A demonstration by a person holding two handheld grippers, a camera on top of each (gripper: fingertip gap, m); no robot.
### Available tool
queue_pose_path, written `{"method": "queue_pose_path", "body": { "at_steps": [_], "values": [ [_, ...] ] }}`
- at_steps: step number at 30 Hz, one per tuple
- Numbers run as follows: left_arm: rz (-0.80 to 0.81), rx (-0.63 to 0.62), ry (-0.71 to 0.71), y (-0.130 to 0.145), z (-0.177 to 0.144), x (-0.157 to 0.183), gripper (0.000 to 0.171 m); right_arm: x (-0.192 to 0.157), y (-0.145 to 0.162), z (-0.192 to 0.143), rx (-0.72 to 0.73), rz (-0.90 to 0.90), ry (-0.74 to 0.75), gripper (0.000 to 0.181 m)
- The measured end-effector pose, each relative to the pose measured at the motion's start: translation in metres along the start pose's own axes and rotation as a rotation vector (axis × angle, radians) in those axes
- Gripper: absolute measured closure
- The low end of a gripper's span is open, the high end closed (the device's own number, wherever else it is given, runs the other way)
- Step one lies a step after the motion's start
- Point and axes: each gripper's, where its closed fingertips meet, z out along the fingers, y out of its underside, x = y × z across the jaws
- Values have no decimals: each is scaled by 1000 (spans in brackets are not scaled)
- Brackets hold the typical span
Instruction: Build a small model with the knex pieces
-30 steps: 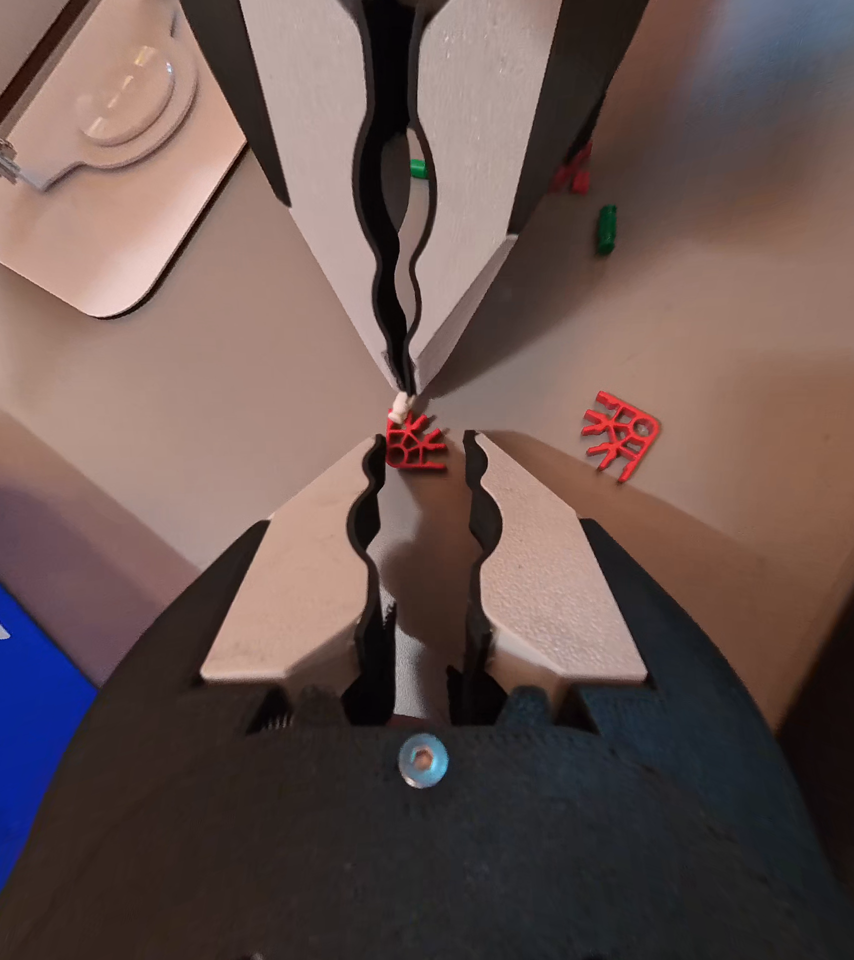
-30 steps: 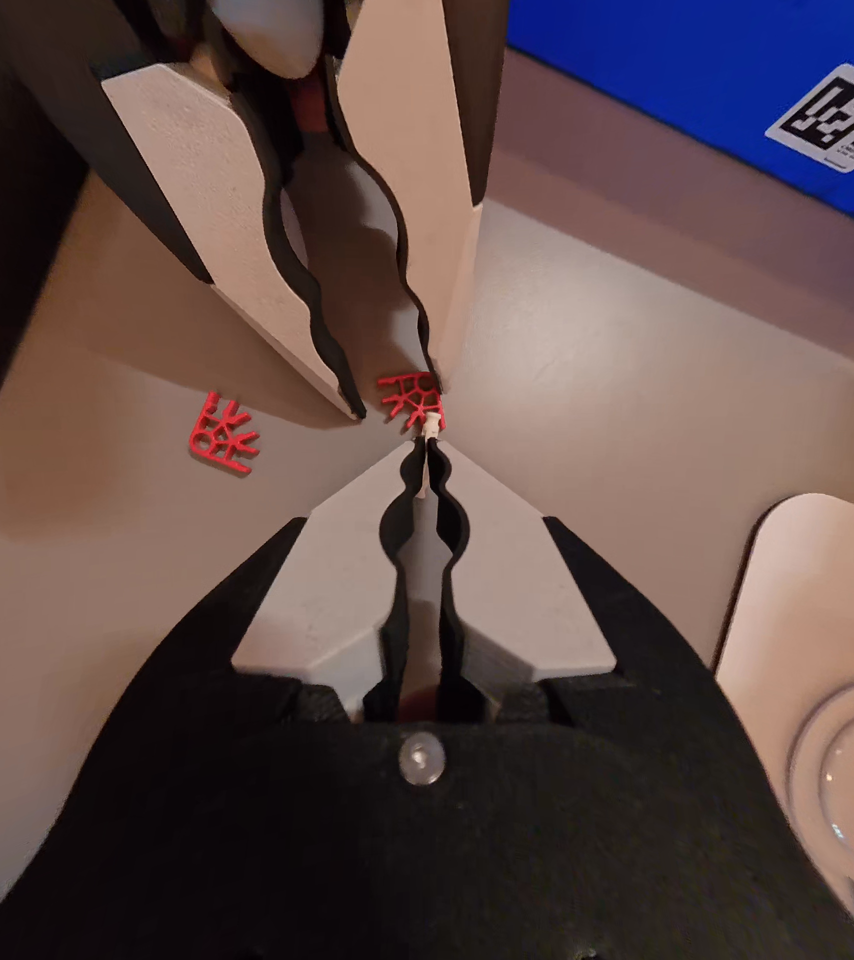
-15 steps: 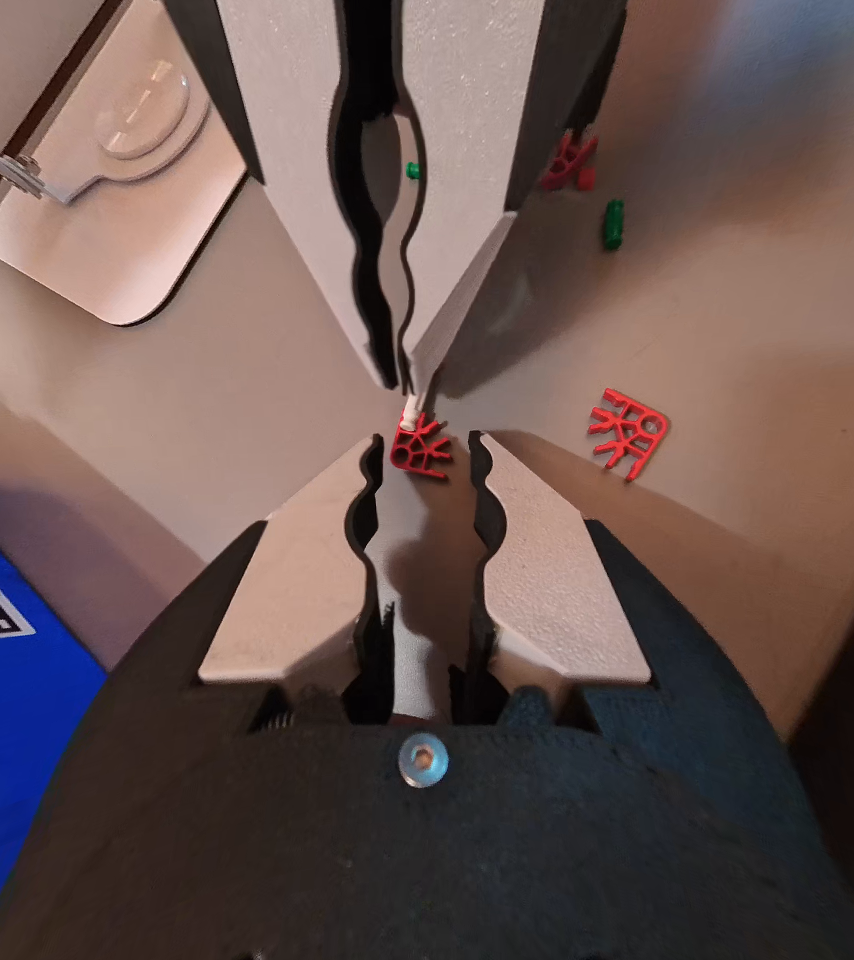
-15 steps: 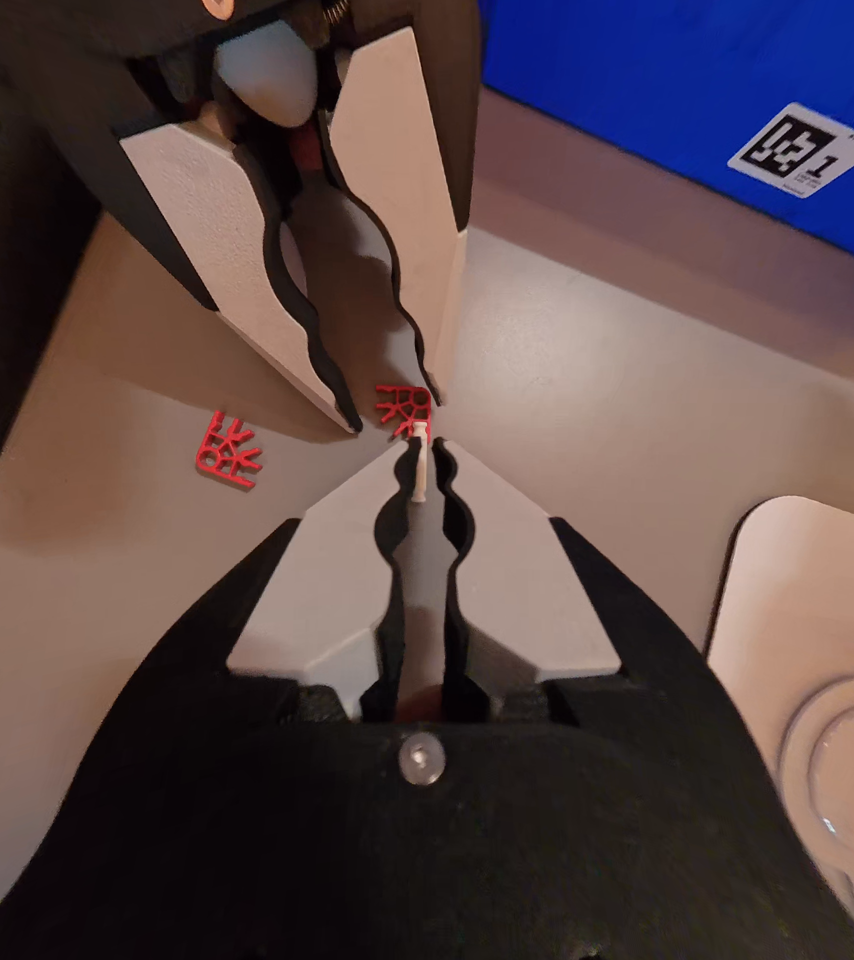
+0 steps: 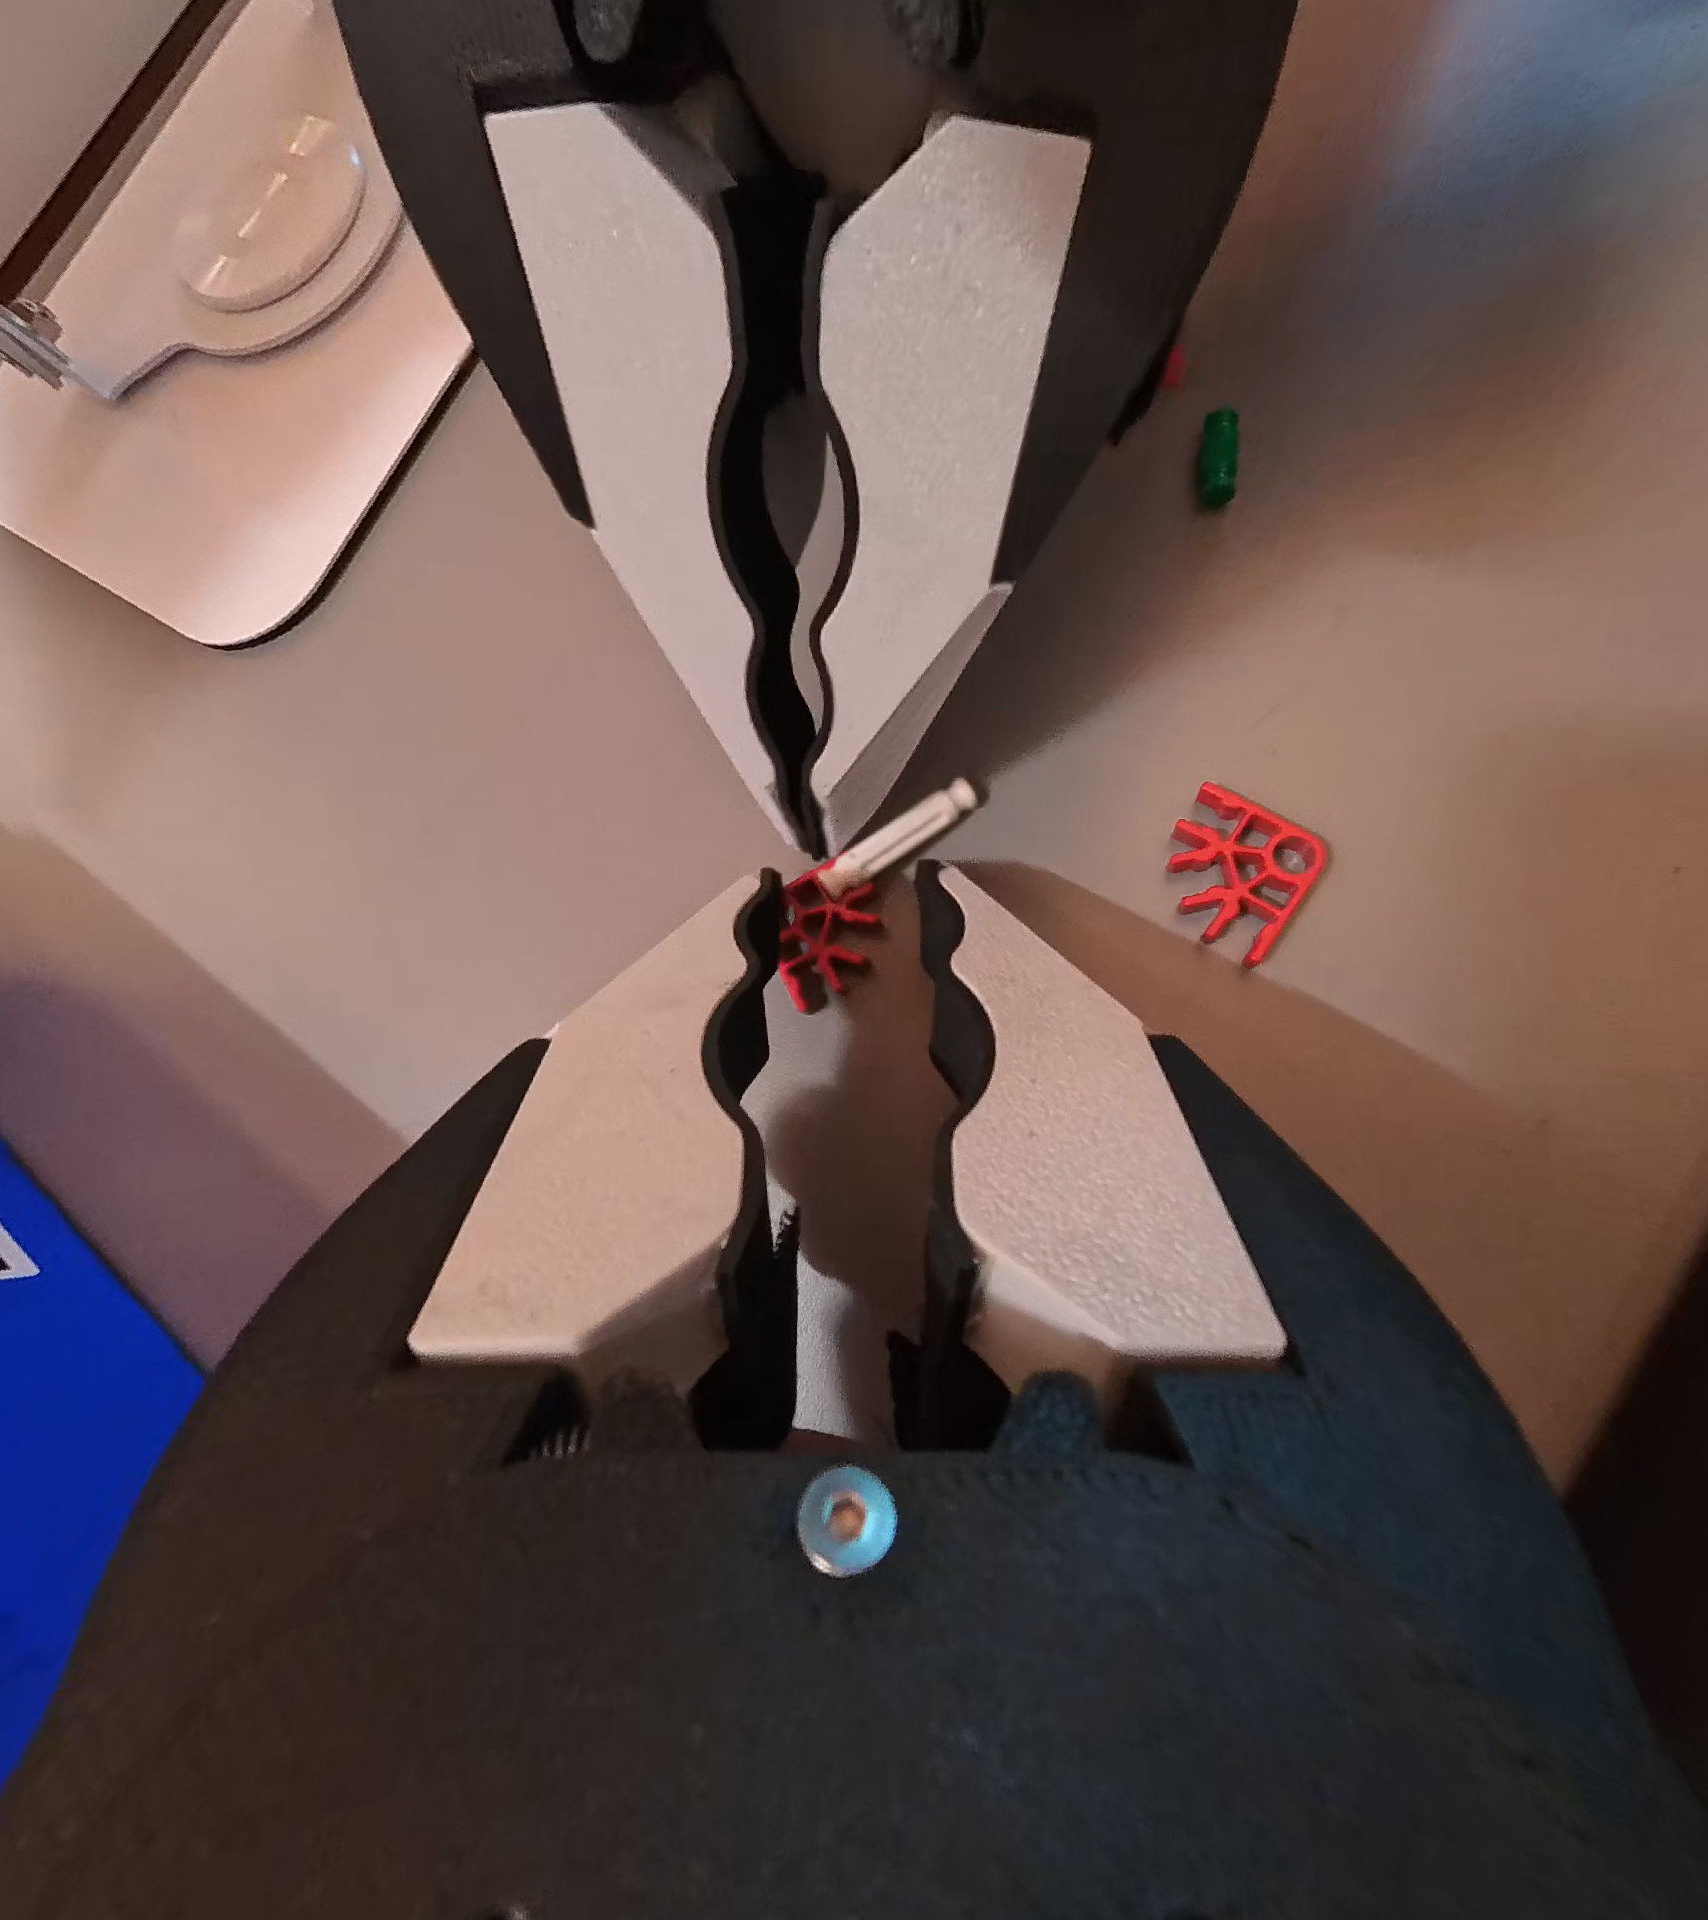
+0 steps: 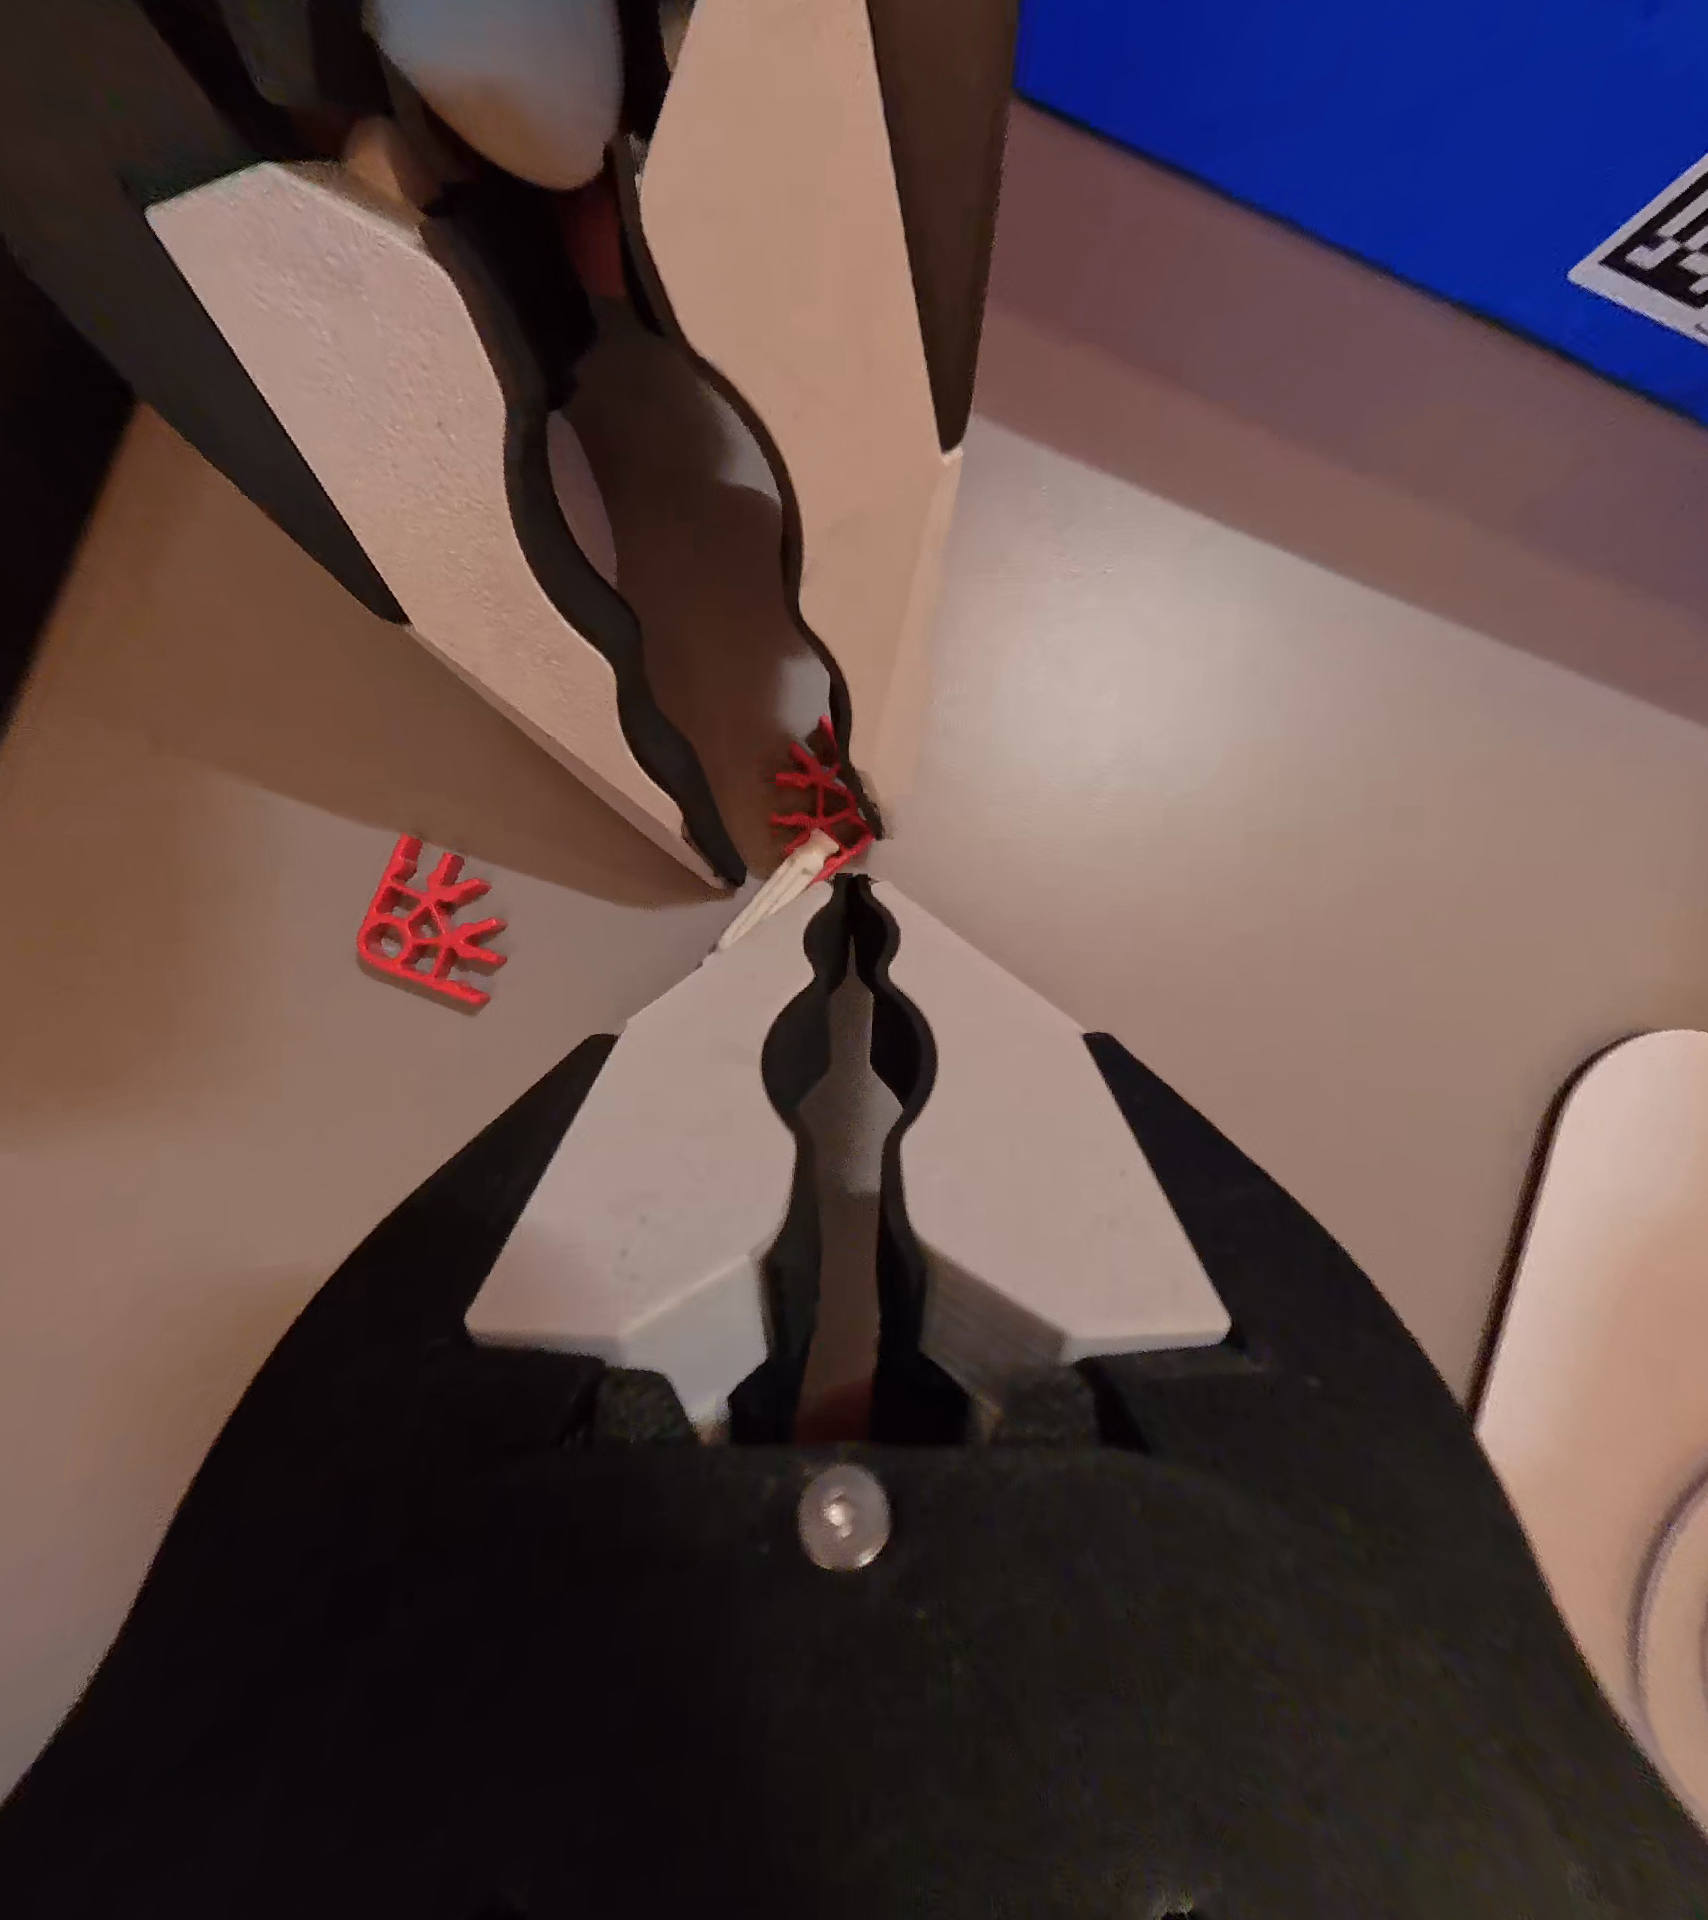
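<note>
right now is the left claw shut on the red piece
No, the left claw is open, and the red piece sits between its fingers with a gap on the right side.

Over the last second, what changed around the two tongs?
The right tongs let go of the white rod and closed empty. The rod, one end at the red connector, swung sideways and now lies beside their tips. The connector turned a little between the open left tongs. The second red connector and green piece stayed put.
</note>
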Motion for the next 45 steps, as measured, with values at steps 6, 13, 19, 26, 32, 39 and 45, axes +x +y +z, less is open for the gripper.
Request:
{"method": "queue_pose_path", "body": {
  "at_steps": [6,13,19,26,32,39,45],
  "values": [
    [11,0,-13,0,-1,-1,145,-3,-12,-11,49,16,-9,181],
    [16,1,-12,1,-1,0,147,-7,-7,-2,9,7,-18,181],
    [15,7,-20,0,-5,-3,143,-6,-9,-3,13,2,-2,181],
    [-31,81,-42,-5,-31,-11,144,-12,-24,-7,67,16,-25,181],
    [-33,10,-28,14,-23,-10,149,-11,-22,0,47,38,-8,181],
    [-33,4,-9,16,-19,-6,151,-9,-21,1,46,54,-6,181],
    [-35,3,-1,16,-19,-5,152,-8,-19,2,38,64,-2,181]
  ]
}}
